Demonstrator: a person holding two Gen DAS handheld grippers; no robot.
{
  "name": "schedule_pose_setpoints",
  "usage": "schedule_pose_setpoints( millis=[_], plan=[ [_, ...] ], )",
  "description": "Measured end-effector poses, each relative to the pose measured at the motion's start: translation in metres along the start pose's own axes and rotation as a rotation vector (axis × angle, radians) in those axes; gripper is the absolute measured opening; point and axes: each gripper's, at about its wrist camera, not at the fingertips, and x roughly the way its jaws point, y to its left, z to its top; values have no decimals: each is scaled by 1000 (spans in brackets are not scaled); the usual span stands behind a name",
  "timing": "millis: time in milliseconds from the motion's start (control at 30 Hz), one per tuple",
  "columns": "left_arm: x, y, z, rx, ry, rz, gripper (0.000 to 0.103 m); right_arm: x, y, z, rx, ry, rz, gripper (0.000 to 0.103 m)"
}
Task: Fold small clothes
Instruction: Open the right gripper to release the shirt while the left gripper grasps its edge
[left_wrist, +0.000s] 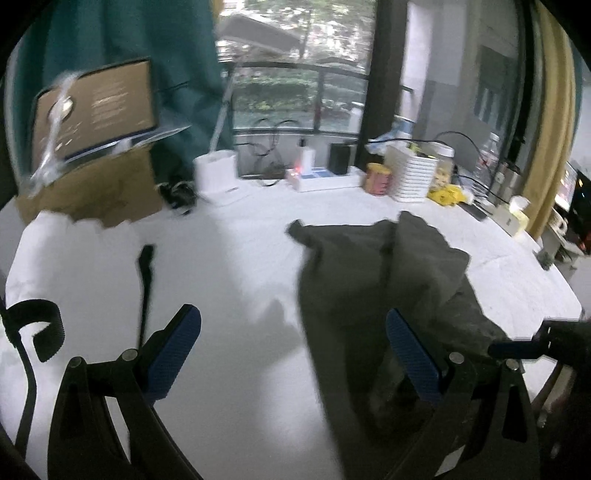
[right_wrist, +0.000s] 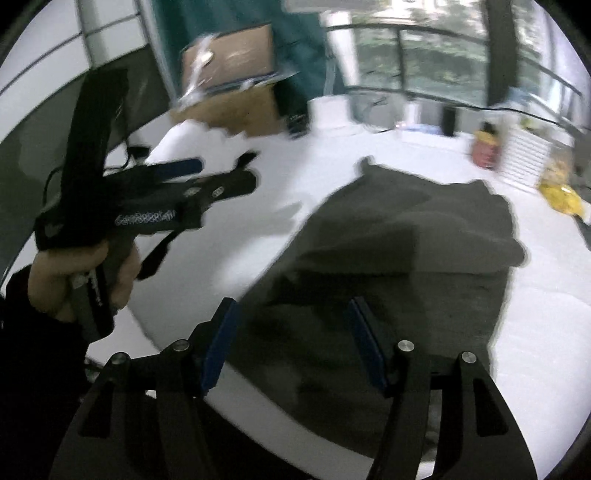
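Each camera rode on its own hand-held gripper, tilted down over the white desk (left_wrist: 236, 258) and facing the window (left_wrist: 295, 66). Both sat close above the dark garment (left_wrist: 376, 266), which they shared; the right view also caught the left hand-held gripper (right_wrist: 207, 173).

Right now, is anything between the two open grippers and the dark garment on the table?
Nothing visible. The garment lies alone on bare white table. The right gripper hangs open above its near part; the left gripper is open at its left edge. The clutter sits along the table's far edge.
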Motion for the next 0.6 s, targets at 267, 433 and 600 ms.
schedule_pose_setpoints(
  millis=[267,433,600],
  plan=[
    [24,-72,26,164,24,-43,99,-29,-96,-16,148,-66,-118,65],
    [42,-117,37,284,54,-75,99,-32,-153,-30,232,-82,-142,65],
    [67,-159,38,410,112,-59,99,-28,-200,-36,292,-100,-144,65]
  ],
)
